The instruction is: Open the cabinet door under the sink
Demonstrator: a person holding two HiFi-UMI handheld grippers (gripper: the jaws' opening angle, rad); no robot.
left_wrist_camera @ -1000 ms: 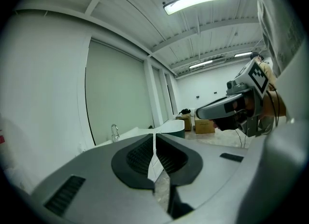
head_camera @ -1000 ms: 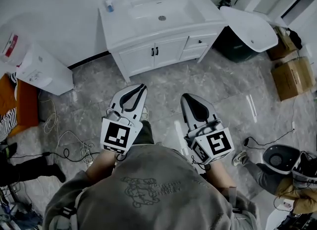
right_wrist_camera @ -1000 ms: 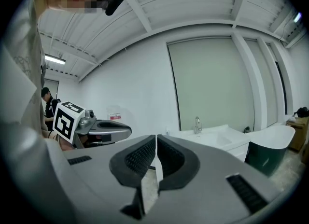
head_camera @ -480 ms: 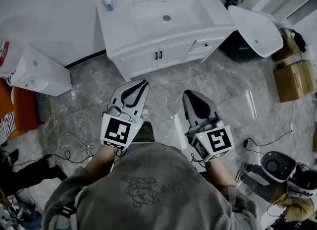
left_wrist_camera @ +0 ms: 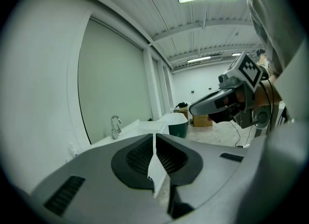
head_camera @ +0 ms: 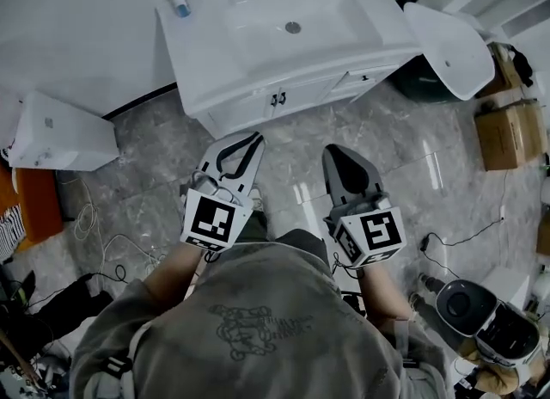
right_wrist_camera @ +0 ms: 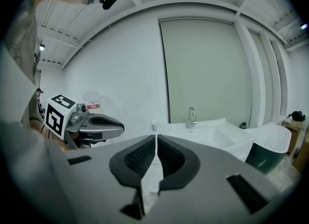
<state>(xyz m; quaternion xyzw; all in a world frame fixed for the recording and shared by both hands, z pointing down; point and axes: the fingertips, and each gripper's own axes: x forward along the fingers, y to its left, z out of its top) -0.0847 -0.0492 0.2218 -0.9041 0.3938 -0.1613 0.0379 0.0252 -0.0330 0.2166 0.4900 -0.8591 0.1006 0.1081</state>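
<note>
Both my grippers sit out in front of my torso, side by side and apart from each other, pointing forward and slightly down. Left gripper [head_camera: 254, 138]: jaws together, nothing between them. Right gripper [head_camera: 342, 150]: jaws together too, just a thin slit, empty. Marker cubes [head_camera: 210, 221] face up at the head camera. Forearms [head_camera: 168, 277] run back to my body, elbows bent.
</note>
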